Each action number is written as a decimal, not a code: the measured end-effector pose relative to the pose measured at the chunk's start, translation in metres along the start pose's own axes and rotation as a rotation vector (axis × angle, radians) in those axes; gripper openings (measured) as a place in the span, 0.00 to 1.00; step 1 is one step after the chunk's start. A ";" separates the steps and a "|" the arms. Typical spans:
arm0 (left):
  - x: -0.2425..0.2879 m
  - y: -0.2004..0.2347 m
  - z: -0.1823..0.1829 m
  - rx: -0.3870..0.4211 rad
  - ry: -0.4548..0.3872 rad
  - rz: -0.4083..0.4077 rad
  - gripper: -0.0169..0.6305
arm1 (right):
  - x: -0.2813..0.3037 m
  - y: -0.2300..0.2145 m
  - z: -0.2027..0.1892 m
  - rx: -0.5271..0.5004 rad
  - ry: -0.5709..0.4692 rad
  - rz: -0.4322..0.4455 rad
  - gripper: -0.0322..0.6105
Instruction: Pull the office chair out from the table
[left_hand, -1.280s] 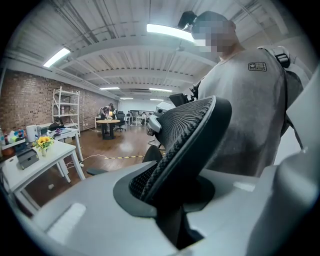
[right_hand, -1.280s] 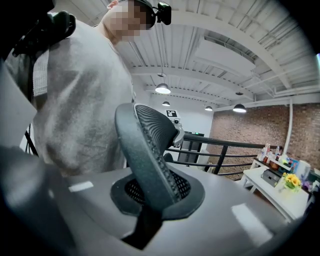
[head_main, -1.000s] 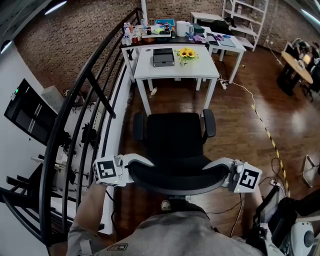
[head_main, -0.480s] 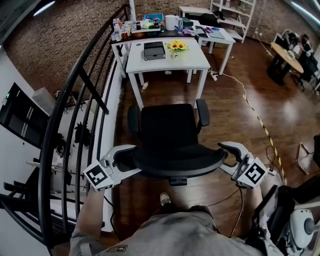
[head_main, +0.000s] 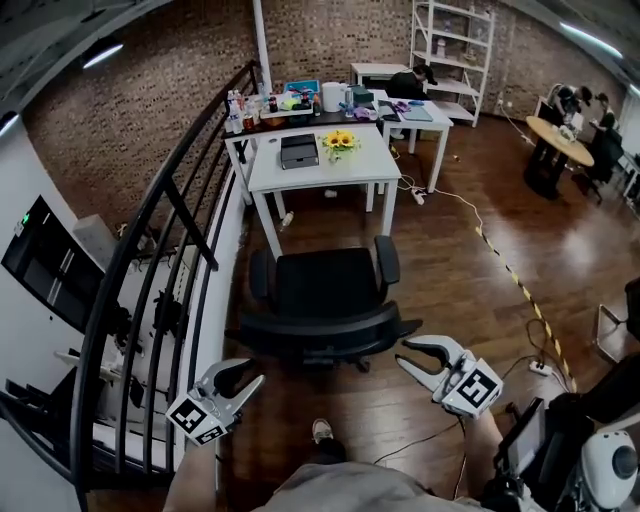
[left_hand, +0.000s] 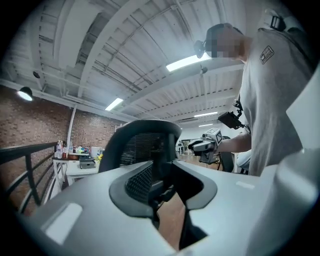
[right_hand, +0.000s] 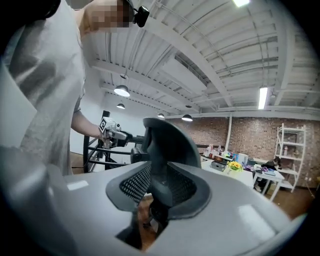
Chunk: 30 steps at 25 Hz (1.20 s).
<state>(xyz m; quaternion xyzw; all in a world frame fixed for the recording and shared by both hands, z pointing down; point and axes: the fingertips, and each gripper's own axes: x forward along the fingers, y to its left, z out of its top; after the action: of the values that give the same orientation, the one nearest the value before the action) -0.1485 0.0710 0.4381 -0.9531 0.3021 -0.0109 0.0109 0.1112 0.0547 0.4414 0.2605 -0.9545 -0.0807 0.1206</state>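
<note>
On the wood floor (head_main: 450, 270), the chair (head_main: 325, 290) is standing clear of the white tabletop (head_main: 312, 172), with a strip of bare floor between them. Its seat is facing the tabletop and its curved back is facing the person. A dark box (head_main: 298, 150) and a bunch of sunflowers (head_main: 338, 142) are sitting on the tabletop, and a black railing (head_main: 165, 240) is running along the left side.

The left gripper (head_main: 246, 377) is hovering low at the left, behind the chair and apart from it. Its fingers are standing spread and closing, with nothing between them; in the left gripper view only the chair back (left_hand: 142, 142) is showing beyond the gap.

The right gripper (head_main: 408, 355) is hovering at the right, near the back's right end but not touching it. Its fingers are likewise spread and closing on nothing, the chair back (right_hand: 167, 142) lying past them in the right gripper view.
</note>
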 end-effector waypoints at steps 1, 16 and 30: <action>0.001 -0.017 0.001 -0.002 -0.007 -0.009 0.17 | -0.006 0.012 0.001 0.002 -0.010 0.017 0.21; -0.006 -0.233 -0.003 -0.070 -0.035 -0.066 0.03 | -0.083 0.167 0.004 0.086 -0.077 0.198 0.06; -0.026 -0.286 -0.020 -0.133 0.001 -0.189 0.03 | -0.079 0.273 0.005 0.181 -0.042 0.315 0.06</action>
<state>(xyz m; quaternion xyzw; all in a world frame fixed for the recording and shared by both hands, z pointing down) -0.0056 0.3200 0.4651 -0.9760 0.2112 0.0077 -0.0534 0.0453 0.3287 0.4805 0.1157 -0.9892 0.0198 0.0880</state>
